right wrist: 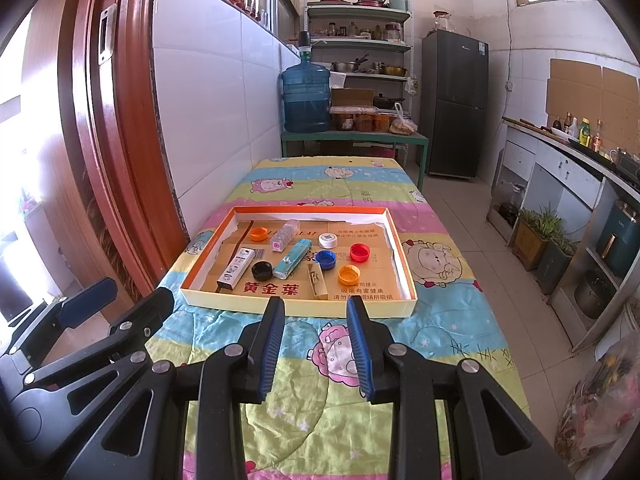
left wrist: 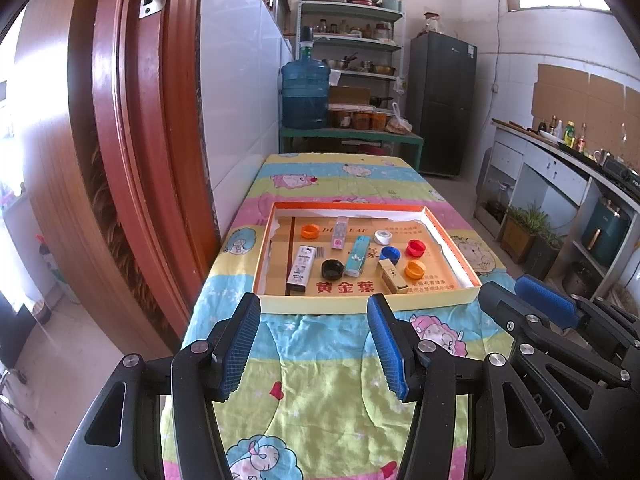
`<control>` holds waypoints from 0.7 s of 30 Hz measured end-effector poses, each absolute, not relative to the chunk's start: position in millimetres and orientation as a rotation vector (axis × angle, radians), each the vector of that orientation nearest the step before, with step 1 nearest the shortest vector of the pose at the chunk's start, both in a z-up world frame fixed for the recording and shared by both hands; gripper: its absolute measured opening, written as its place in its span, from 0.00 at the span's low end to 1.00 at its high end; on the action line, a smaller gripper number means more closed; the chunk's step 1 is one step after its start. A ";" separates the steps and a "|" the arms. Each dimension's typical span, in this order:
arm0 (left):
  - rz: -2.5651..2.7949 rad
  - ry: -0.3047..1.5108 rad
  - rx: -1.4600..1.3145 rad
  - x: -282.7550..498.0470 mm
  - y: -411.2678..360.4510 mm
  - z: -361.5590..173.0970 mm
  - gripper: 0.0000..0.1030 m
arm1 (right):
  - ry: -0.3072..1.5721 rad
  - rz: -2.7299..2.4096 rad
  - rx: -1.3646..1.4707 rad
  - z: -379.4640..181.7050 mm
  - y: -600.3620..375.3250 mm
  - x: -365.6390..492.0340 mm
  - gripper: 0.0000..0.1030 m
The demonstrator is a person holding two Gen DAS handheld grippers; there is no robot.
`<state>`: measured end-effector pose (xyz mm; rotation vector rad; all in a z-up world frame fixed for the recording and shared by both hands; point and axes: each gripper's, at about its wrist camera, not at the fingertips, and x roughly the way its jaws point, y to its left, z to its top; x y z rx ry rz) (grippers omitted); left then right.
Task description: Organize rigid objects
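Note:
A shallow cardboard tray [left wrist: 360, 305] [right wrist: 296, 306] lies on the cartoon-print tablecloth. It holds several bottle caps, among them orange [left wrist: 310, 231], black [left wrist: 332, 269], white [left wrist: 382, 236], blue [left wrist: 390, 254] and red [left wrist: 416, 248], and small boxes: a white one [left wrist: 302, 267], a pink one [left wrist: 339, 233], a teal one [left wrist: 357, 256] and a tan one [left wrist: 393, 276]. My left gripper [left wrist: 314, 312] is open and empty, just short of the tray's near edge. My right gripper [right wrist: 316, 312] is open and empty, at the same edge. The right gripper also shows in the left wrist view [left wrist: 516, 292].
A red wooden door frame [left wrist: 132, 152] stands close on the left. A blue water jug [left wrist: 305, 94] and shelves sit on a green bench beyond the table. A fridge [left wrist: 442, 104] and a counter [left wrist: 560, 168] line the right side.

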<state>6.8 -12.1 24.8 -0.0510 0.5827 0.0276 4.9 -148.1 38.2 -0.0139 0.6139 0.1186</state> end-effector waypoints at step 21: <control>0.040 0.575 -0.040 7.3 -11.4 22.5 0.56 | 0.620 0.119 -0.009 35.0 -150.4 6.1 0.31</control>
